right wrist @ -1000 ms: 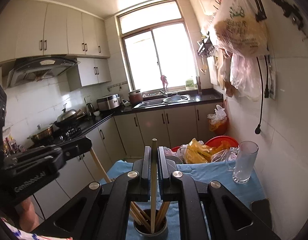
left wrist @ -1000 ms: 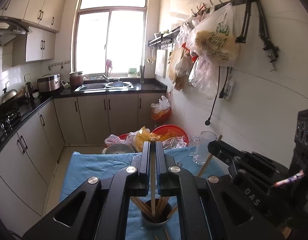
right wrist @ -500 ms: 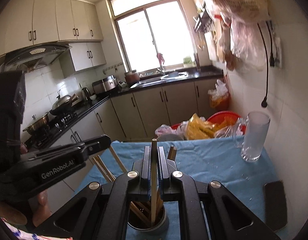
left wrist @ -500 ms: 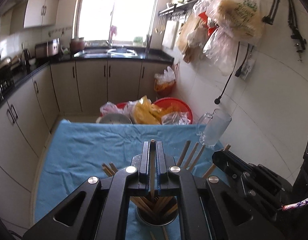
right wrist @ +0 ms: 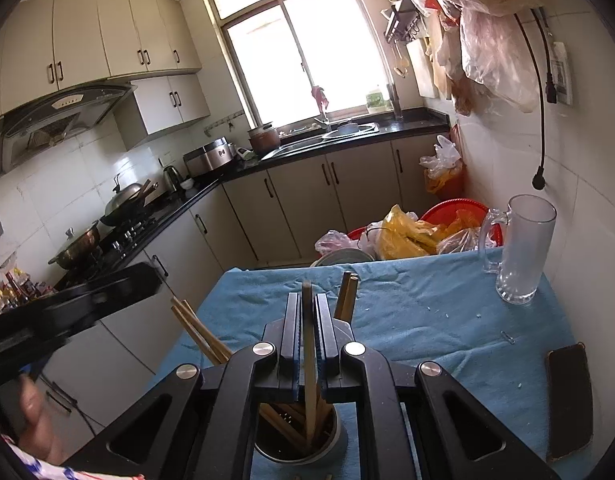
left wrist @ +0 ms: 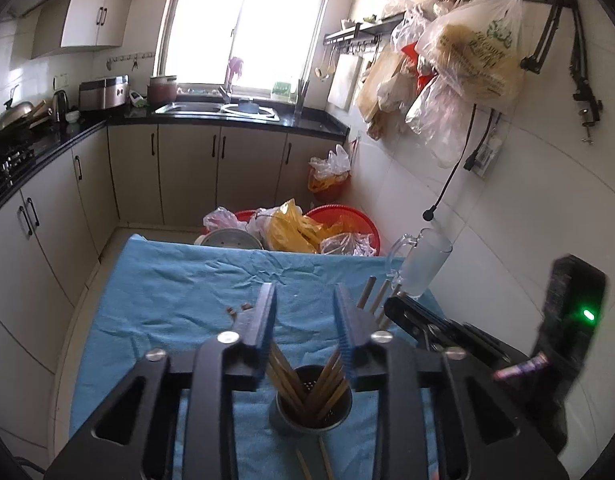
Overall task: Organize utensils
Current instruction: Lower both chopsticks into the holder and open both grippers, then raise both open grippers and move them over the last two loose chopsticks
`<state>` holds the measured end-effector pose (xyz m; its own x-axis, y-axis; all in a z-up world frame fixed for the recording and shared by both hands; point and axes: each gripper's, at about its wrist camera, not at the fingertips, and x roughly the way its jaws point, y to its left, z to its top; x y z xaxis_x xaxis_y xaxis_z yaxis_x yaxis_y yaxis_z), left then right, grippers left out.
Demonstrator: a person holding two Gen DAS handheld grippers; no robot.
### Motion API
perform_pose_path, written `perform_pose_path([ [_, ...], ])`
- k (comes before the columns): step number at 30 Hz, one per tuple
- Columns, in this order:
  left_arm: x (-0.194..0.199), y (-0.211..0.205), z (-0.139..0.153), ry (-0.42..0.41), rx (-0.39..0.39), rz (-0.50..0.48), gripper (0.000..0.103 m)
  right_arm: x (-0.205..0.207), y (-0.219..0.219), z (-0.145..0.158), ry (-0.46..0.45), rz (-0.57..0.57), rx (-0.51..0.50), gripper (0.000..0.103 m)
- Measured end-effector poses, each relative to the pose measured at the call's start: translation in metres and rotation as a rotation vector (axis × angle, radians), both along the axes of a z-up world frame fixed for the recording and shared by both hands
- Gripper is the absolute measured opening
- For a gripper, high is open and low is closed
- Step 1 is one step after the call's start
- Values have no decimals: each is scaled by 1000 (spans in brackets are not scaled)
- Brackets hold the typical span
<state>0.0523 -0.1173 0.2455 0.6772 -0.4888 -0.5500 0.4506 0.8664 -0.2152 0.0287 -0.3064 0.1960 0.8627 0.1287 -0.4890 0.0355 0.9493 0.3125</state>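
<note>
Metal cup [left wrist: 310, 408] sits light and tippy at 6 o'clock on the blue cloth [left wrist: 167, 292], left gripper [left wrist: 303, 320] just opened empty above it, right gripper [right wrist: 307, 336] clamps one stiff, slick chopstick [right wrist: 308, 344] mid-shaft.

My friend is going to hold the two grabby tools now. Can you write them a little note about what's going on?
Left tool: open, jaws have just been opening, nothing between them; it hangs over the metal holder.
Right tool: shut on one chopstick, whose lower end is already in the holder.
Things: the holder stands on the blue cloth.
Done: a bunch of chopsticks is in the holder.
Left: release the right one, then probably gather the loose chopsticks lying on the cloth beside the holder.
</note>
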Motion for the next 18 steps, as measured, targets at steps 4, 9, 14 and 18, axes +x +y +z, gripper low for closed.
perform_pose_path([
  [4, -24, 10, 8, -45, 13, -1, 38, -4, -2, 3, -3, -2, 9, 16],
  [9, -52, 24, 12, -105, 45, 8, 48, -22, -5, 16, -28, -14, 4, 26],
  [14, -77, 41, 2, -117, 79, 30, 55, -49, -10, 20, -33, -36, -4, 34],
  [18, -90, 56, -20, -71, 101, 57, 55, -71, -12, 11, -13, -50, -15, 40],
])
